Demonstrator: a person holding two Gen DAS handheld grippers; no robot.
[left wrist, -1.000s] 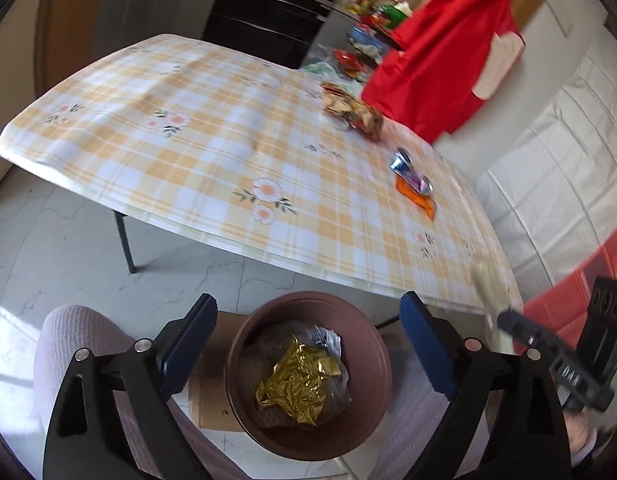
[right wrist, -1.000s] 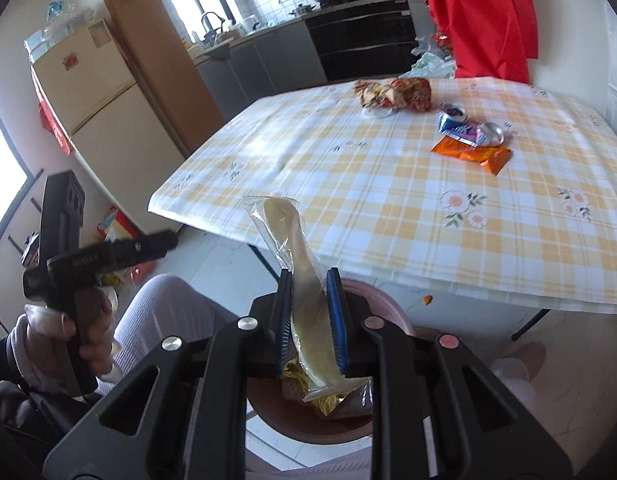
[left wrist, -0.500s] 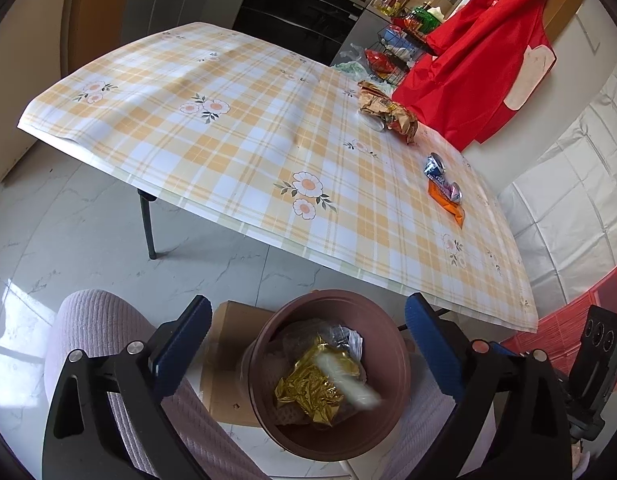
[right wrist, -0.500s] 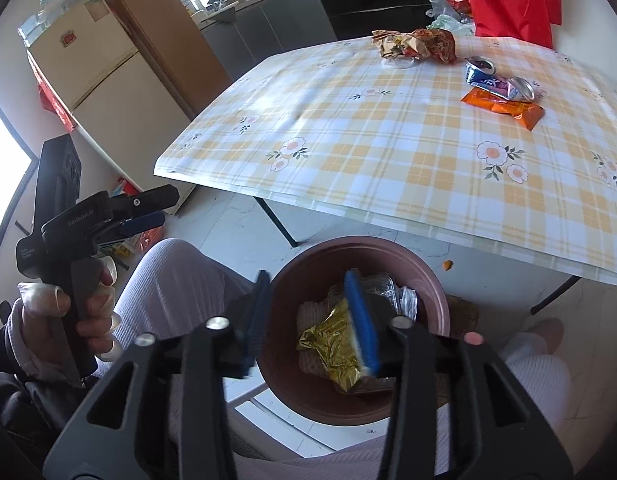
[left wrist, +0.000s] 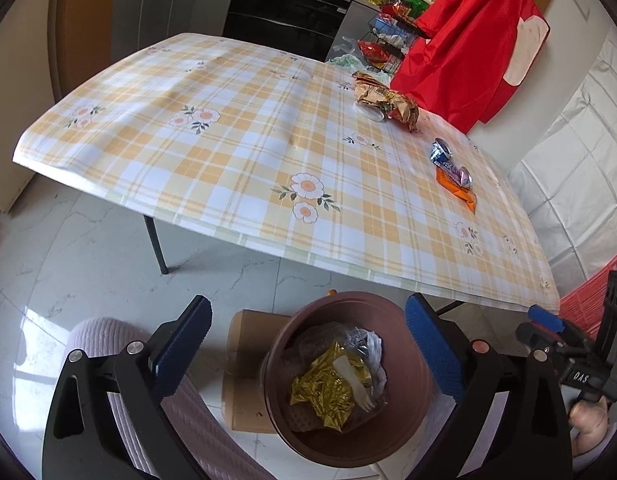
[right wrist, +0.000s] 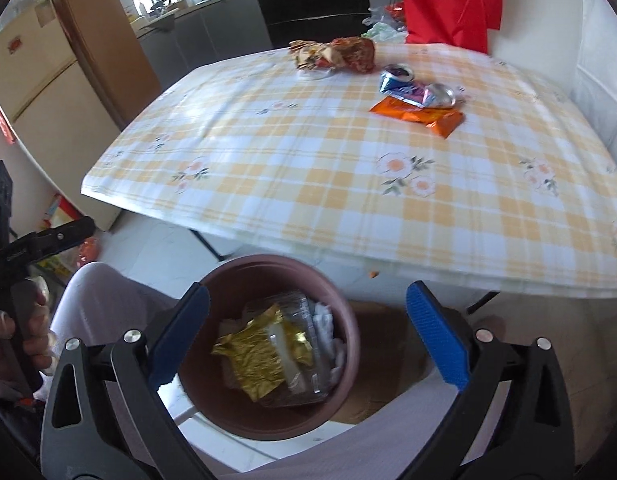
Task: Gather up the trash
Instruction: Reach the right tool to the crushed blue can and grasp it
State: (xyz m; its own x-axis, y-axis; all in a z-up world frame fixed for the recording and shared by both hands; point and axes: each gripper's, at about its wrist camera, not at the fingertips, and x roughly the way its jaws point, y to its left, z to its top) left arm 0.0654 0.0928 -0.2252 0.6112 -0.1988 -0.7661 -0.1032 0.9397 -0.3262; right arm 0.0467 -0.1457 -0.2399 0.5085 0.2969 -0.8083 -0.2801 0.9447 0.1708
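A brown round bin (left wrist: 404,320) (right wrist: 348,312) stands on the floor below the table's near edge. Inside lie a gold foil wrapper (left wrist: 324,390) (right wrist: 256,354), clear plastic, and a wrapped white plastic fork (left wrist: 354,380) (right wrist: 284,346). My left gripper (left wrist: 308,354) is open and empty above the bin. My right gripper (right wrist: 308,340) is open and empty above it too. On the table lie an orange packet (left wrist: 454,188) (right wrist: 418,114), a crushed blue can (left wrist: 448,160) (right wrist: 408,88) and crumpled brown wrappers (left wrist: 386,100) (right wrist: 334,54).
The table (left wrist: 228,148) (right wrist: 308,168) has a yellow checked flowered cloth. A flat cardboard piece (left wrist: 244,364) lies under the bin. My lilac-clad legs (left wrist: 96,340) flank the bin. A red garment (left wrist: 468,52) hangs beyond the table, with kitchen cabinets behind.
My right gripper opened and let go of the wrapped fork, which fell into the bin onto the gold wrapper. Both grippers rose and tilted toward the table.
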